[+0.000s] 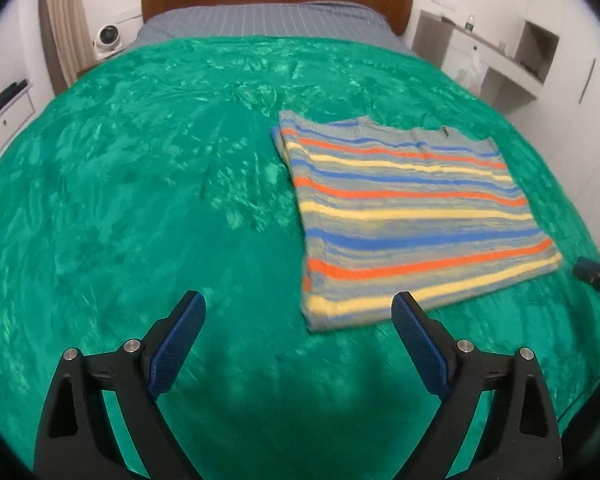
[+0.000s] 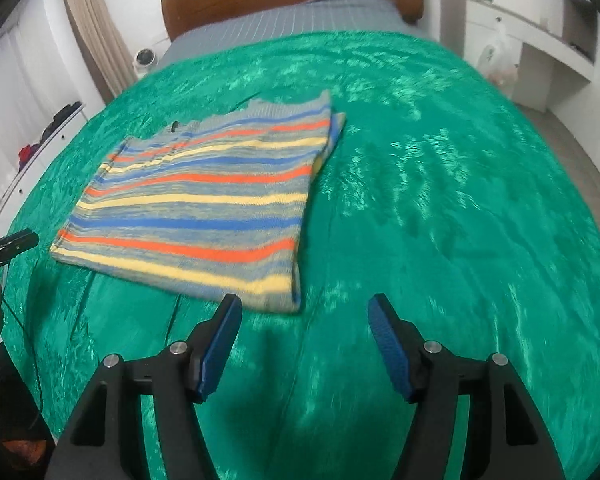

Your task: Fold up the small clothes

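Striped knit sweater (image 1: 412,216) lies folded into a rectangle on the green blanket (image 1: 140,200), just ahead of both my grippers. Left fingers (image 1: 180,340) and right fingers (image 2: 388,344) stand apart, holding nothing (blurred frames). I judge the next fold needs the near hem pinched.

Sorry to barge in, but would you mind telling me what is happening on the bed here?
A person is folding small clothes with a handheld gripper in each hand. A striped sweater lies on the green blanket covering the bed, already folded into a flat rectangle. The left gripper and the right gripper are both open and hold nothing; each hangs just short of the sweater's near edge, not touching it. The pictures are somewhat blurred, so the hands appear to be moving.
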`<state>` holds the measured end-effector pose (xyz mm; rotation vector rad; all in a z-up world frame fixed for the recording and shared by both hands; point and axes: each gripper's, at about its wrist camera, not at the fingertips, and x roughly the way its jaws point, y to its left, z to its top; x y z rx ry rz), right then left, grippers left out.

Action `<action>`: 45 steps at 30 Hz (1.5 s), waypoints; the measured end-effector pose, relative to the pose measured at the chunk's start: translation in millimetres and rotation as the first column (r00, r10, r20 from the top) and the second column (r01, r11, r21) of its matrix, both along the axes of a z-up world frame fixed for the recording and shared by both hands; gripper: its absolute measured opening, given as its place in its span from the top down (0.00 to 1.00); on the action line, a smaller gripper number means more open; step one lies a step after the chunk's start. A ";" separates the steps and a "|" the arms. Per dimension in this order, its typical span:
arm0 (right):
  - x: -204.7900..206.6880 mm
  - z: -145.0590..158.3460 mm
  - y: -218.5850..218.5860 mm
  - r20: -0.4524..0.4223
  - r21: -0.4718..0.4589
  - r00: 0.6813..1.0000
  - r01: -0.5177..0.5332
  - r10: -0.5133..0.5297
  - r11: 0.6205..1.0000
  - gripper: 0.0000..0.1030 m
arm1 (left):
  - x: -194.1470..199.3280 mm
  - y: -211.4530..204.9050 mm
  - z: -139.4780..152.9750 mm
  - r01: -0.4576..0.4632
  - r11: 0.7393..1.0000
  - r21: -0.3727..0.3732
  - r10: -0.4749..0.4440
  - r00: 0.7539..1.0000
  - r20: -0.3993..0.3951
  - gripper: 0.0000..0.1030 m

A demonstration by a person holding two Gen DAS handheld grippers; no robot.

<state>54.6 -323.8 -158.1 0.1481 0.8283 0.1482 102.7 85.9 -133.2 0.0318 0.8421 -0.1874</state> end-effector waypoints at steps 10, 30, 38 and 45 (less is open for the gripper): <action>-32.4 -11.9 20.5 -0.004 0.051 0.999 0.039 -0.039 0.998 0.34 | -28.0 -28.1 -35.1 0.037 0.998 0.047 -0.036 0.999 -0.037 0.07; -50.8 -8.5 41.8 0.009 0.085 0.999 0.033 -0.034 0.996 0.34 | -49.8 -28.9 -34.9 0.011 0.998 0.062 -0.012 1.000 0.001 0.07; -54.4 -8.2 51.1 0.005 0.079 1.000 0.017 -0.017 0.997 0.34 | -56.8 -27.3 -37.5 0.008 0.997 0.072 -0.008 1.000 0.001 0.07; -56.4 -5.3 57.2 0.009 0.078 1.000 0.006 -0.006 0.997 0.34 | -61.7 -24.5 -34.8 0.004 0.998 0.065 -0.005 1.000 0.008 0.07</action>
